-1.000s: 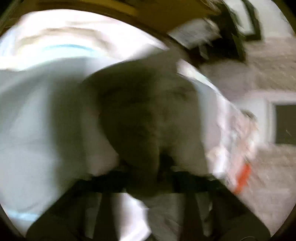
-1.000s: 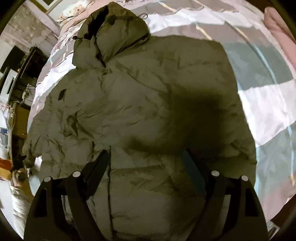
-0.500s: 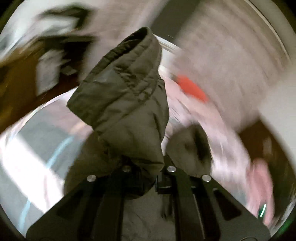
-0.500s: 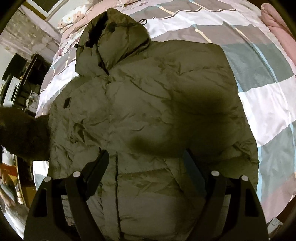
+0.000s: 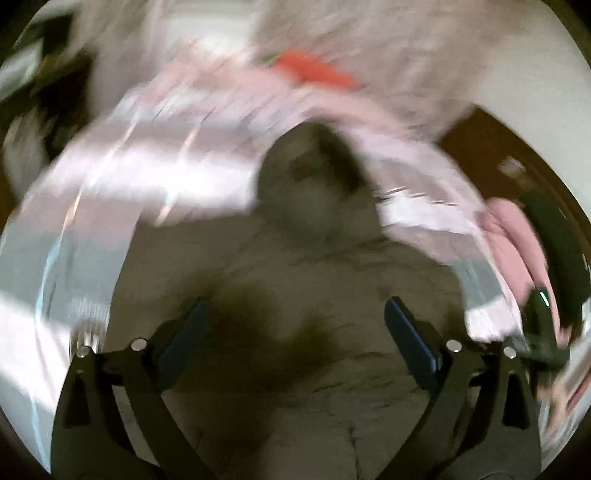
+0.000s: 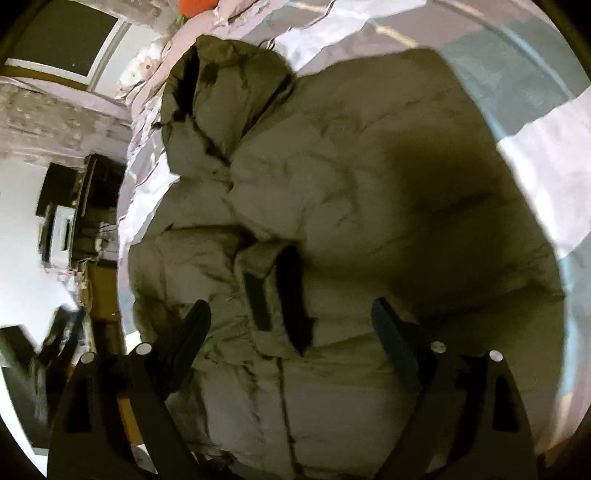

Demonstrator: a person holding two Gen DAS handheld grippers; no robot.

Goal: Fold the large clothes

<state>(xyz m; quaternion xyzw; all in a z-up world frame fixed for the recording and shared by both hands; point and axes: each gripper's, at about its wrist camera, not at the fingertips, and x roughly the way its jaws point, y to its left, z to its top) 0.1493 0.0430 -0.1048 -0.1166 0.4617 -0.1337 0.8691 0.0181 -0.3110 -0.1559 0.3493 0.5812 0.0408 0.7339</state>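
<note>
- Olive puffer jacket (image 6: 369,206): lies spread on the bed (image 6: 546,147), front up, covering most of the striped bedding. This is the item under inspection and the landmark for all entries below.
- Hood (image 6: 225,92): at the jacket's far end, pointing toward the pillows (image 6: 147,70) at the head of the bed.
- Sleeve (image 6: 207,254): folded inward across the jacket's chest, its dark cuff opening (image 6: 291,291) resting near the jacket's centre line.
- Right gripper (image 6: 291,325): poised above the jacket's lower half, just above the folded cuff. Fingers spread wide, nothing between them.
- Left gripper (image 5: 295,328): view heavily motion-blurred. It sits over the jacket (image 5: 295,387), looking along it toward the hood (image 5: 314,184). Fingers spread wide, holding nothing.
- Pink fabric (image 5: 517,236): on the bed, off to the jacket's side in the left wrist view; detail not legible through blur.
- Orange item (image 6: 195,5): beyond the jacket's hood, by the pillows.
- Dark furniture (image 6: 74,206): stands off the bed, to the side of the jacket with the folded sleeve.
</note>
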